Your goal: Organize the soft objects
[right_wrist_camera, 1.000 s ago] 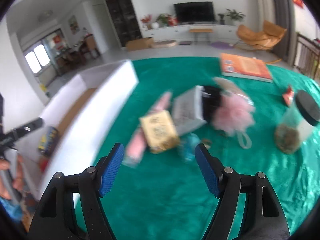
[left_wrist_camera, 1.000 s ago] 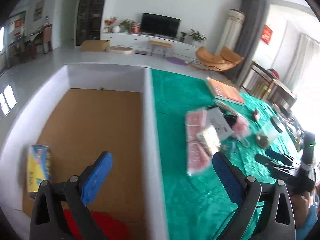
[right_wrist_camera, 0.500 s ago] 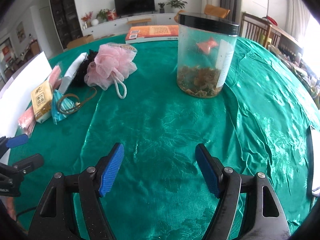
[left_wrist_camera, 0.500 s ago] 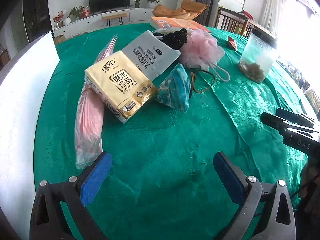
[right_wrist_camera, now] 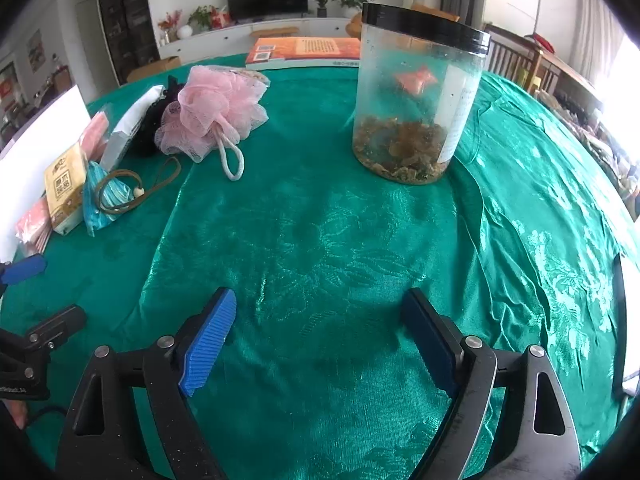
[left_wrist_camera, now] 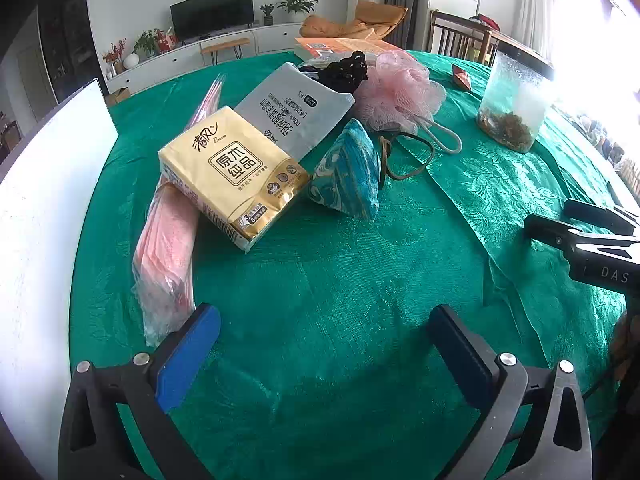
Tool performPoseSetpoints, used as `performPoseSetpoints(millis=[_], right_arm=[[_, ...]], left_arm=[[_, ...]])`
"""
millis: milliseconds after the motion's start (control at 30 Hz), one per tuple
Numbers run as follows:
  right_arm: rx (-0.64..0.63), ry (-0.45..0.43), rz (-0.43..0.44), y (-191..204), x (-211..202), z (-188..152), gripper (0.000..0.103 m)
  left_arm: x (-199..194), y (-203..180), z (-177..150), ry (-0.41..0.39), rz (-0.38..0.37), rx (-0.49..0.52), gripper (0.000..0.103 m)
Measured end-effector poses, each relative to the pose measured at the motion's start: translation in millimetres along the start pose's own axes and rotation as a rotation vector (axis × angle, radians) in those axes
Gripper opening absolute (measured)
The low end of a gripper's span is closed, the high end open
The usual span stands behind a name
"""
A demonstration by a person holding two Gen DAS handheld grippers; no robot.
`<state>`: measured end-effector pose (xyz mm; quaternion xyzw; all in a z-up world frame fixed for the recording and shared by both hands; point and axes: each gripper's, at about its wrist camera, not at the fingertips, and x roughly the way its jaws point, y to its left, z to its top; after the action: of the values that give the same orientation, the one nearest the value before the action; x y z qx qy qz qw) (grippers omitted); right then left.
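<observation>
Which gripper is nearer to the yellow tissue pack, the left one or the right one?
Left. The left gripper hangs open just in front of the yellow tissue pack. The right gripper is open further right, facing the clear plastic jar, with the pack far to its left.

Your left wrist view looks low across the green satin tablecloth (left_wrist_camera: 360, 280) at the yellow tissue pack (left_wrist_camera: 232, 172) close ahead. Your right wrist view faces the clear plastic jar with black lid (right_wrist_camera: 416, 104), nearer. You see the pink mesh bath pouf (left_wrist_camera: 400, 92) in both.
</observation>
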<state>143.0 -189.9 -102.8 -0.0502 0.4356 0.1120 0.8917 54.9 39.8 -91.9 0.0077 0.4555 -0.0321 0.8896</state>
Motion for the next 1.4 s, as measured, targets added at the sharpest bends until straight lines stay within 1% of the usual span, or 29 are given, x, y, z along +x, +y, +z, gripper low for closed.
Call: performPoseSetpoints(millis=[133, 233, 1400], right_arm=[[0.013, -0.004, -0.011, -2.6, 0.0, -1.9, 0.09], [0.012, -0.022, -0.004, -3.0, -0.1, -3.4, 0.093], [0.008, -0.023, -0.006, -2.4, 0.8, -3.1, 0.093]], left_arm=[[0.0, -0.1, 0.1, 0.0, 0.0, 0.0, 0.103], [0.0, -0.2, 0.1, 0.0, 0.001, 0.0, 0.103], [-0.1, 0.5, -0.2, -0.001, 0.004, -0.004, 0.103]])
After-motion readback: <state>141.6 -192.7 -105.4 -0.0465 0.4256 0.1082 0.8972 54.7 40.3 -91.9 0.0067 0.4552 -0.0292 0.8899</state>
